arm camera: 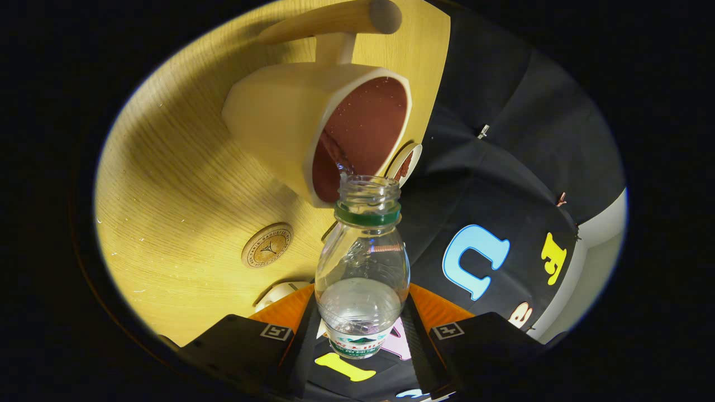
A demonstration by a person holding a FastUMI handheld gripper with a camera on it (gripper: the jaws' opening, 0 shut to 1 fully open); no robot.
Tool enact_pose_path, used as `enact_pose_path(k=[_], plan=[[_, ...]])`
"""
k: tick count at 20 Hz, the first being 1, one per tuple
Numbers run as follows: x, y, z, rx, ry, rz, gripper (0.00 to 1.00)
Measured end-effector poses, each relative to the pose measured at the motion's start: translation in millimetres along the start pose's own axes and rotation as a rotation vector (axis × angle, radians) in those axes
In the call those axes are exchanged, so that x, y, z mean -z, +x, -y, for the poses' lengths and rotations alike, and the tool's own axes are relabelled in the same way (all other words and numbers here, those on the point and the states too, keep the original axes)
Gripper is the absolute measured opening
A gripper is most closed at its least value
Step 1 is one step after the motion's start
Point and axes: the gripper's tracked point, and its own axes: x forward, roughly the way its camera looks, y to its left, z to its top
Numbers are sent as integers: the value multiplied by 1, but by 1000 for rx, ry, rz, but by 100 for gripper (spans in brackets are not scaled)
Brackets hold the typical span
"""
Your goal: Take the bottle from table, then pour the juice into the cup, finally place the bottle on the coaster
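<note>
A clear plastic bottle [363, 268] with a green neck ring and no cap sits between my fingers, and my gripper [360, 335] is shut on its lower body. The bottle is tilted, and clear liquid fills part of its lower half. Its open mouth touches the rim of a cream cup [279, 111] with a reddish-brown inside. A thin stream runs from the mouth into the cup. A round wooden coaster [267, 245] lies on the table beside the bottle, nearer to my fingers than the cup.
The wooden table [167, 184] carries the cup and coaster. A wooden rod [341, 19] lies beyond the cup. A small white round thing [406, 162] peeks from behind the cup's rim, and another white object [277, 291] sits by one finger.
</note>
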Motion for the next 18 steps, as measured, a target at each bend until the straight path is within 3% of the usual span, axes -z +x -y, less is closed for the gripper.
enact_pose_path(k=[18], plan=[[0,-10,21,69,-62,9,76]])
